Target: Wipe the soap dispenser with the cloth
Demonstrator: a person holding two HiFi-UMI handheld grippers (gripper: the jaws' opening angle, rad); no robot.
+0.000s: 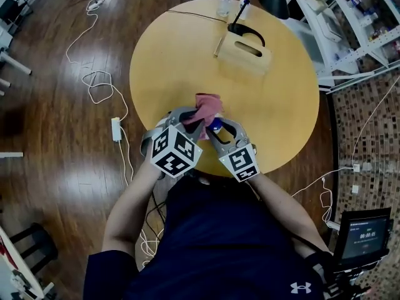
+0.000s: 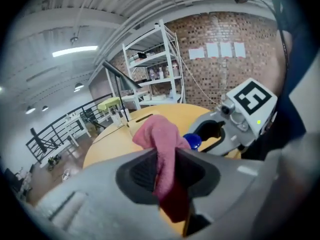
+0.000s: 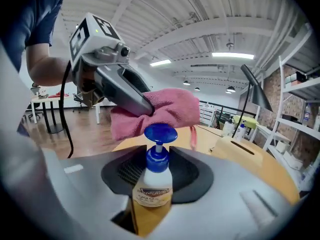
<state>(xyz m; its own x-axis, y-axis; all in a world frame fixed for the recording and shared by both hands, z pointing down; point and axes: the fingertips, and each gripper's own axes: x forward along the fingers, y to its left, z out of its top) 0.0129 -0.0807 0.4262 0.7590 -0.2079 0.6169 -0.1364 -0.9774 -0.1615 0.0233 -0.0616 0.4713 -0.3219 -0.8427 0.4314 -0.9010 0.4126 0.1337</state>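
Two grippers, head view: your left gripper [image 1: 197, 119] and right gripper [image 1: 219, 130] meet tip to tip over the near edge of the round tabletop [image 1: 281, 105], marker cubes facing up at you.
Cloth, head view: the pink cloth [image 1: 209, 106] is bunched at the left gripper's tip, right against the soap dispenser [image 1: 215, 125]. Only the dispenser's blue top shows here.
Far side, head view: a wooden box [image 1: 245, 54] with a slot sits toward the far edge, with a black lamp base [image 1: 247, 32] just behind it and two small bottles [image 1: 226, 5] at the far edge itself.
Left jaws, left gripper view: clamped tight on the cloth [image 2: 161, 149], which pokes up between the pads and flops out past them.
Dispenser, left gripper view: the soap dispenser [image 2: 193, 142] peeks out just beside the cloth, sitting in your right gripper [image 2: 205, 136].
Right jaws, right gripper view: drawn in narrow on the soap dispenser [image 3: 155, 181], a pad on each side of the bottle, which stands upright with the pump on top.
Cloth, right gripper view: the cloth [image 3: 165, 111] hangs just behind the pump, pinched by the left gripper [image 3: 145, 106]. Can't tell whether it's actually touching.
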